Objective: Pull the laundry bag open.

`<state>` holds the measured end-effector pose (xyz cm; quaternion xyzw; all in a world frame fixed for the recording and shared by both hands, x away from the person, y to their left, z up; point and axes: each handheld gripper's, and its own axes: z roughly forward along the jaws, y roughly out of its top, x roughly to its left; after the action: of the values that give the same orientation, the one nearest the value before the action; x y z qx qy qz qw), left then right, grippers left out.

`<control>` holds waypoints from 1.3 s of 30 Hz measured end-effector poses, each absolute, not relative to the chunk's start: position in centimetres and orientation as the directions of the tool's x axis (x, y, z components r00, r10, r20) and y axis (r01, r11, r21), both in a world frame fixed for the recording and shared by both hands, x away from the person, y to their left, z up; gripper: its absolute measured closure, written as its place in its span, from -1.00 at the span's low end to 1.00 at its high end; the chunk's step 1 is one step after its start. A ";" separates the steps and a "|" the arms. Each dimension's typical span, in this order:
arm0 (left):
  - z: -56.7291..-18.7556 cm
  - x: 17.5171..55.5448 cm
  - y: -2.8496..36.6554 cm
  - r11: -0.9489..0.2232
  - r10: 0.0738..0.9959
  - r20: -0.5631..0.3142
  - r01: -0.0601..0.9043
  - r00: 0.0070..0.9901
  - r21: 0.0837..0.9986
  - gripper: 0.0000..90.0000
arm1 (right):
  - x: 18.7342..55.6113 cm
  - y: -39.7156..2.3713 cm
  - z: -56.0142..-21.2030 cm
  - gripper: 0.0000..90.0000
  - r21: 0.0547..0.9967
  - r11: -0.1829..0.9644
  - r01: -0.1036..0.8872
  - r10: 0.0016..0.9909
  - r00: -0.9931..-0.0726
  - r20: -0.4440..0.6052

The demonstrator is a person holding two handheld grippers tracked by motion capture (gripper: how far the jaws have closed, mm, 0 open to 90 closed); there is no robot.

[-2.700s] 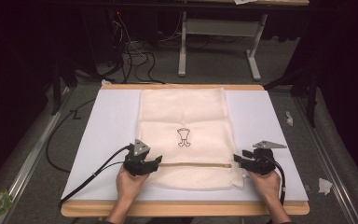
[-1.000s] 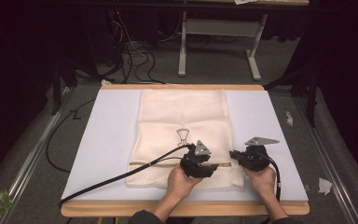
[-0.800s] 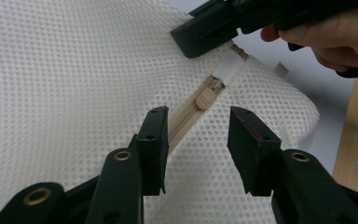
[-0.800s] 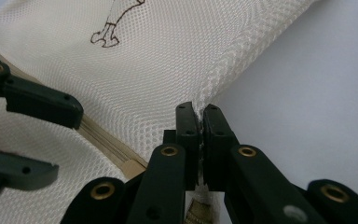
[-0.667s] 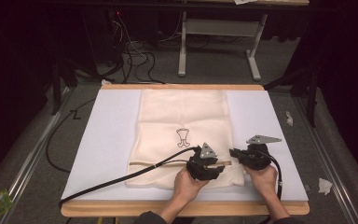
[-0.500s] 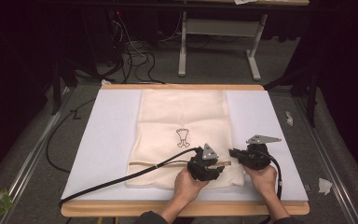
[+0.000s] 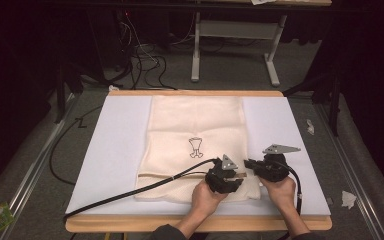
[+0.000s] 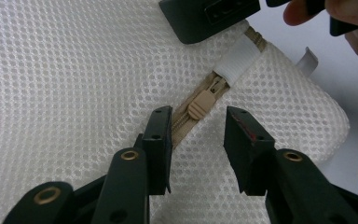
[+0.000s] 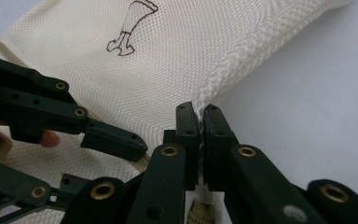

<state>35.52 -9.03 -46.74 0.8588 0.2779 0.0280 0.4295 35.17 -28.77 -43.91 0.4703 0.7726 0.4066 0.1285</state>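
Cream mesh zip bag (image 7: 195,125) lies flat on the white sheet covering the surface (image 7: 120,145), printed brown figure (image 7: 196,148) near its middle. Beige zip line (image 7: 180,174) runs across the bag close to the edge nearest me.

Right gripper (image 7: 251,164): my fingers are closed tight on the bag's side edge, a pinch of mesh (image 9: 200,109) caught between the two pads. In the right gripper view the fabric rises from the pinch as a ridge toward the far corner. Hand rests on the sheet at the bag's right edge.

Left gripper (image 7: 232,181): fingers partly apart, having just been narrowing, gripping nothing. In the left gripper view the small beige ribbed zip pull (image 8: 200,102) sits in the gap between the two pads and a little ahead of the tips; neither pad touches it. Left pad (image 8: 161,128) overlaps the zip tape; right pad (image 8: 240,135) is over plain mesh. Just past the pull, a white fabric tab (image 8: 238,58) covers the end of the zip, close to the bag's corner. A finger of my other gripper (image 8: 209,16) lies on the mesh just beyond that tab.

The two grippers sit near each other, tips almost meeting. Left gripper's black cable (image 7: 130,192) trails across the bag toward the front left corner of the surface.
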 end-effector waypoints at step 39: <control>-47.5 36.2 -9.4 -0.436 0.474 -0.257 0.478 0.842 0.763 0.43 | 35.2 -28.4 -44.3 0.96 0.749 0.211 0.628 0.812 -0.539 0.223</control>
<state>36.15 -9.39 -47.48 0.8473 0.2809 -0.0024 0.4508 35.22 -28.41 -44.28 0.4674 0.7704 0.4194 0.1099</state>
